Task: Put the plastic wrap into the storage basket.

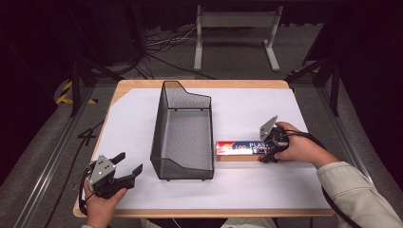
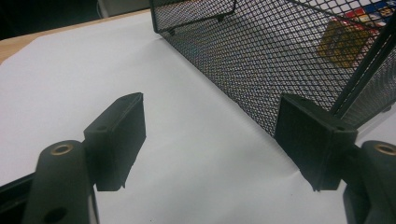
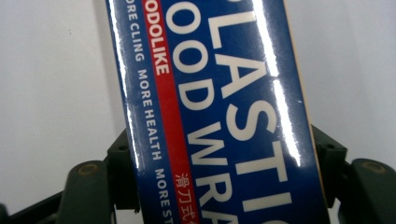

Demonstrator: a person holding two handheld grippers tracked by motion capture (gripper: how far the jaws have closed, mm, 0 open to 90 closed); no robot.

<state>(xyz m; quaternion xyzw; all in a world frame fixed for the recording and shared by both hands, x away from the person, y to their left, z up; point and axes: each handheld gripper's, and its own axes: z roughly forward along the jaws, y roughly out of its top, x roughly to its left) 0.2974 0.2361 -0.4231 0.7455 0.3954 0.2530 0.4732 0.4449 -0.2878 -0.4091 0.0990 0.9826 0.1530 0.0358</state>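
Note:
A long blue plastic wrap box [image 1: 237, 148] lies flat on the white sheet, just right of a black wire-mesh basket [image 1: 164, 118]. My right gripper [image 1: 267, 151] is at the box's right end, one jaw on each long side. In the right gripper view the box [image 3: 219, 93] runs up between the pads [image 3: 122, 163], which press on its edges. At the near left of the table my left gripper [image 1: 130, 162] hovers open with nothing in it. In the left gripper view its jaws [image 2: 210, 121] stand wide apart over bare sheet, facing the basket [image 2: 261, 60].
The white sheet [image 1: 266, 190] covers most of the wooden table [image 1: 142, 83]. The basket stands mid-table with nothing inside. Beyond the table's far edge are cables and a white metal stand [image 1: 235, 33] on the floor.

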